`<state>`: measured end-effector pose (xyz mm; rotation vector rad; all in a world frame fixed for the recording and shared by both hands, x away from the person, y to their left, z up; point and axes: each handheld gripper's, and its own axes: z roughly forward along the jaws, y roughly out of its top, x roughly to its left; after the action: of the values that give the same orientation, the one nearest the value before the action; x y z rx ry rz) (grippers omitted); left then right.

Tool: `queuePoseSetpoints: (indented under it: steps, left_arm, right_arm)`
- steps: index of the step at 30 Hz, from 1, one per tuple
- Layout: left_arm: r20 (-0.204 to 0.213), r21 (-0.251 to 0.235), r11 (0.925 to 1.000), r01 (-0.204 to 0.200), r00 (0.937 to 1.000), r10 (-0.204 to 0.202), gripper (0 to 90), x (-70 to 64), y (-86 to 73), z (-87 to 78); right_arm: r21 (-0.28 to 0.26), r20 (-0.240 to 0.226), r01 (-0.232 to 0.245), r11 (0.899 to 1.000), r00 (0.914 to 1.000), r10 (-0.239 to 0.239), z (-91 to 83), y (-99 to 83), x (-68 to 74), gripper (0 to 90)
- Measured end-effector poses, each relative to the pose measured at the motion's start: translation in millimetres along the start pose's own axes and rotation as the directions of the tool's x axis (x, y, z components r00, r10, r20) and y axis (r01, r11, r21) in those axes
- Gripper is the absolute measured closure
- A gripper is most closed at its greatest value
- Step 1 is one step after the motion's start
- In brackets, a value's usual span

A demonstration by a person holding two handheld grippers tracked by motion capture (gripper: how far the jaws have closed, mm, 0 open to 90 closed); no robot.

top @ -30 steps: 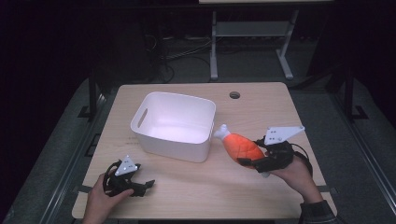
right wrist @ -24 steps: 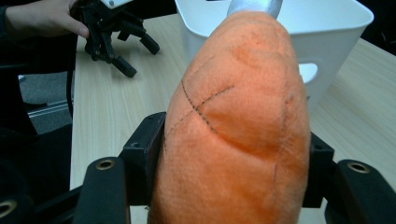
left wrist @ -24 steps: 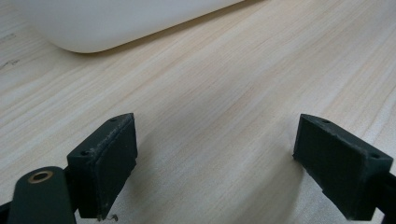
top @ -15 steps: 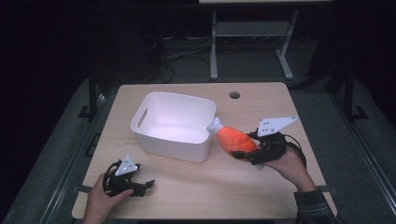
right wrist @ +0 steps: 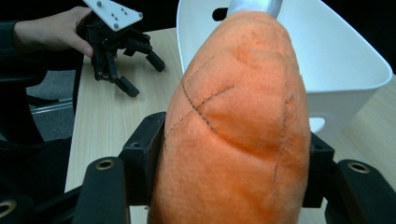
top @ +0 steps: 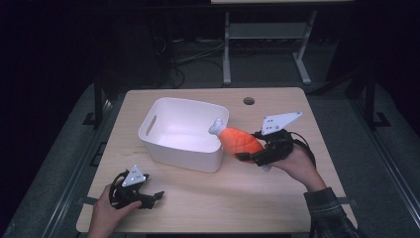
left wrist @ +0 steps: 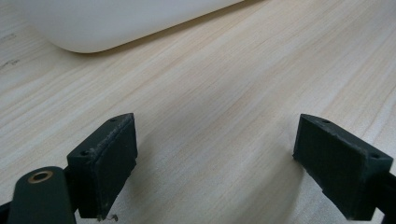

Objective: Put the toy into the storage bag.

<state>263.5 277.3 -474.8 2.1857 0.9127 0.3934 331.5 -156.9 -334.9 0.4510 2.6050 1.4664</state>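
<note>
Orange plush drumstick [top: 241, 142], pinched by right hand-held gripper [top: 252, 157], has moved over bin [top: 171, 148].

Light wooden bench [top: 277, 198] with a round cable hole [top: 248, 101] at upper centre; a white tub [top: 182, 133] stands at centre-left of the frame.

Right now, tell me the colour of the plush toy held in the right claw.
Orange, with a pale grey-white tip; the plush drumstick toy shows best in the right gripper view.
</note>
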Motion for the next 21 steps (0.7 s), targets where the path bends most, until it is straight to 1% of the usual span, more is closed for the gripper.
queuePoseSetpoints:
  steps: [3,11,21]
  left_arm:
    - [0.001,0.001,1.0000,0.000,1.0000,0.000,12.6,0.0,0.1,-0.1]
    - [0.001,0.000,1.0000,0.000,1.0000,0.000,12.6,0.0,0.0,0.0]
    - [0.000,0.000,1.0000,-0.001,1.0000,0.001,12.6,0.1,0.0,0.0]
  right_arm:
    - [0.001,-0.005,0.004,1.000,1.0000,-0.004,2.8,5.5,-1.9,38.2]
    - [-0.004,-0.012,0.032,0.999,0.9994,-0.032,10.3,21.8,-6.3,38.1]
    - [0.013,-0.029,0.047,0.999,0.9985,-0.047,23.4,38.9,-11.5,37.9]
